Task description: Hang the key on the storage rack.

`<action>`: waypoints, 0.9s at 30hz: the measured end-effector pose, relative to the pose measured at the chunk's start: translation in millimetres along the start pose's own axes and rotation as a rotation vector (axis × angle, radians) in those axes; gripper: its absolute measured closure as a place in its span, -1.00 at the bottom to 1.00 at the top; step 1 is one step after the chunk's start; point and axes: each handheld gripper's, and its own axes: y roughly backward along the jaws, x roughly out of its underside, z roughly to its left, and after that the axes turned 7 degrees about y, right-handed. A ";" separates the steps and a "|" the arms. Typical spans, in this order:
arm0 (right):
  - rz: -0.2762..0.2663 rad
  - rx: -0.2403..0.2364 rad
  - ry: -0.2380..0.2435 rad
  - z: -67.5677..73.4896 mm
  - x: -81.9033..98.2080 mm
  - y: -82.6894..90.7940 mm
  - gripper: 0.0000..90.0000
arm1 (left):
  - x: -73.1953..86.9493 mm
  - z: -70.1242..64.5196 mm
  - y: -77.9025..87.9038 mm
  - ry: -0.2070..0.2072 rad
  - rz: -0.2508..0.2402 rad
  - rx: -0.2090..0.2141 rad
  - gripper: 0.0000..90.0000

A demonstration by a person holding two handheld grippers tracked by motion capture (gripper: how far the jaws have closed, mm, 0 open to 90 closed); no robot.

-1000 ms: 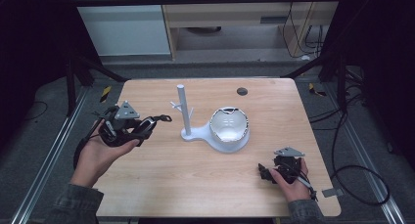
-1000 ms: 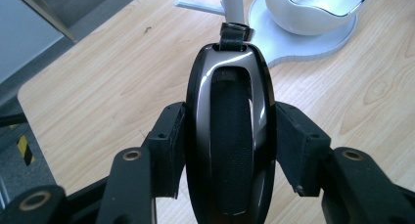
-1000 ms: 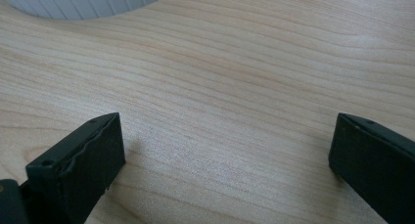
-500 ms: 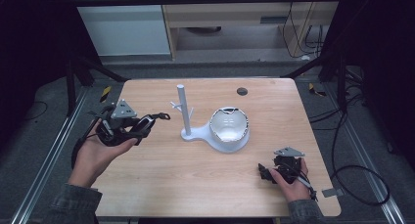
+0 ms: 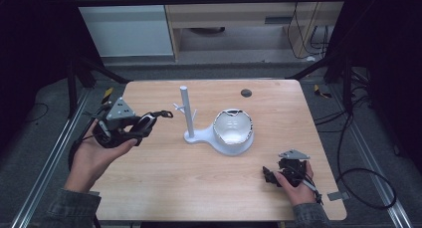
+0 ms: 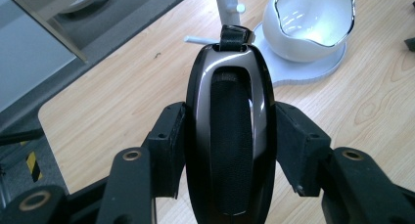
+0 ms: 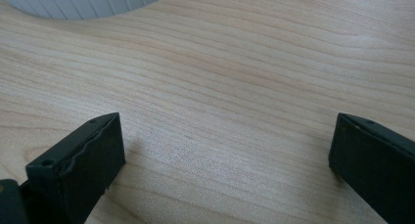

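L gripper (image 5: 149, 122) pinches a black watch (image 6: 230, 141) across its width, strap axis aimed at the white stand (image 5: 185, 113), prob. its side pegs, just beyond. R gripper (image 5: 271, 175) spread, empty, farther from the stand.

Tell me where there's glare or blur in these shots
High view: dim surroundings, soft glare inside the white bowl. Left gripper view: sharp, bright streaks on the bowl's rim and sheen on the headphone earcup. Right gripper view: tongs' pads slightly soft, table evenly lit.
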 end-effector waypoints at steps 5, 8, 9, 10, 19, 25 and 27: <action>0.000 0.000 0.000 0.0 0.0 0.0 -0.99 | -4.0 -1.6 4.1 -0.004 -0.009 -0.001 0.08; 0.000 0.000 0.000 0.0 0.0 0.0 -0.99 | -6.3 -1.4 5.3 -0.005 -0.012 -0.002 0.08; 0.000 0.000 0.000 0.0 0.0 0.0 -0.99 | -7.1 -1.4 5.3 -0.008 -0.014 -0.003 0.08; 0.000 0.000 0.000 0.0 0.0 0.0 -0.99 | -7.8 -1.5 5.5 -0.007 -0.011 -0.004 0.08; 0.000 0.000 0.000 0.0 0.0 0.0 -0.99 | -18.5 -4.2 7.2 -0.017 -0.027 -0.005 0.08; 0.000 0.000 0.000 0.0 0.0 0.0 -0.99 | -23.5 -6.5 3.3 -0.024 -0.024 -0.006 0.08; 0.000 0.000 0.000 0.0 0.0 0.0 -0.99 | -24.1 -6.8 0.9 -0.025 -0.018 -0.008 0.08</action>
